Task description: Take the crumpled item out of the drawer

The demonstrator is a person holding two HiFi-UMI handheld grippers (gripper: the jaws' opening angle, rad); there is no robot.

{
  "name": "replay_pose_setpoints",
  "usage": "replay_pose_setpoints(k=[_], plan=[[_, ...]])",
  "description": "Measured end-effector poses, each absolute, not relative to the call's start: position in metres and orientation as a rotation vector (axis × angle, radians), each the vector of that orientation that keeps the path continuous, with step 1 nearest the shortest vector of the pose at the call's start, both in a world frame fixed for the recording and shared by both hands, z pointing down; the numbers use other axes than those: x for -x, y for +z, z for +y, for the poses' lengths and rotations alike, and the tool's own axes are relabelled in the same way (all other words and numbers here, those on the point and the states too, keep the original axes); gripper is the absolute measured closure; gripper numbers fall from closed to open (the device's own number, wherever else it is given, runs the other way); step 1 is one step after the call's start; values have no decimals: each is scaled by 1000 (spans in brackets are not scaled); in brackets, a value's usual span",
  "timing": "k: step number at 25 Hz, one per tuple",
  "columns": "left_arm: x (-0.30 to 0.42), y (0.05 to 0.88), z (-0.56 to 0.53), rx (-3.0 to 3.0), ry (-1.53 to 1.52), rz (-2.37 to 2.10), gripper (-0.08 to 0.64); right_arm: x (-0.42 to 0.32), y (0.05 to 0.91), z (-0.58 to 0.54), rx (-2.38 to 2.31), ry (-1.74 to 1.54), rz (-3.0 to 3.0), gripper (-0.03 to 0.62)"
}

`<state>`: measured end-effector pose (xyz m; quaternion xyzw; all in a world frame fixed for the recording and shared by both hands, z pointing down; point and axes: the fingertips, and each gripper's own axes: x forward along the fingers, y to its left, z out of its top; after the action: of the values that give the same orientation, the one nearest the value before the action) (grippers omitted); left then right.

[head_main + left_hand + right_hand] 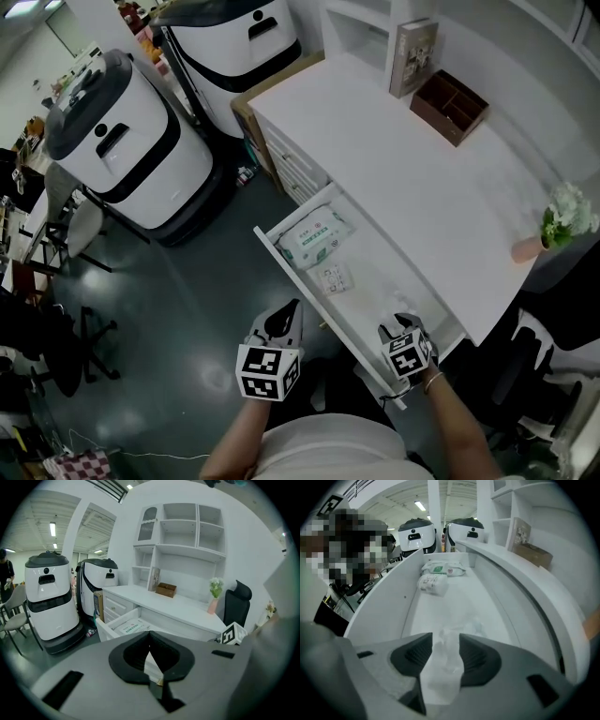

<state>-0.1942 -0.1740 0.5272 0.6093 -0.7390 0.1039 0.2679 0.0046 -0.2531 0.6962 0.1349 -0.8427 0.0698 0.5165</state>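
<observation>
The white drawer stands pulled out from the desk. In the right gripper view a crumpled white tissue fills the gap between the jaws of my right gripper, which is shut on it just above the drawer floor. In the head view my right gripper sits at the drawer's near end. My left gripper hangs outside the drawer front, over the floor. Its jaws meet at the tips with nothing between them.
Further along the drawer lie a wipes packet and a small packet. On the desk top are a brown box, a book and a flower vase. Two white robots stand left; a black chair is right.
</observation>
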Motion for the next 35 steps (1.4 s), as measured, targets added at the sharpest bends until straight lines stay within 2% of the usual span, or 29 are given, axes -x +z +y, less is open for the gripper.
replay_pose_setpoints(k=[19, 35], plan=[[195, 541, -163, -1537, 267, -2016, 568, -8, 734, -258, -265, 109, -1882, 425], [190, 538, -157, -1579, 256, -2000, 568, -9, 734, -261, -298, 139, -1906, 512]])
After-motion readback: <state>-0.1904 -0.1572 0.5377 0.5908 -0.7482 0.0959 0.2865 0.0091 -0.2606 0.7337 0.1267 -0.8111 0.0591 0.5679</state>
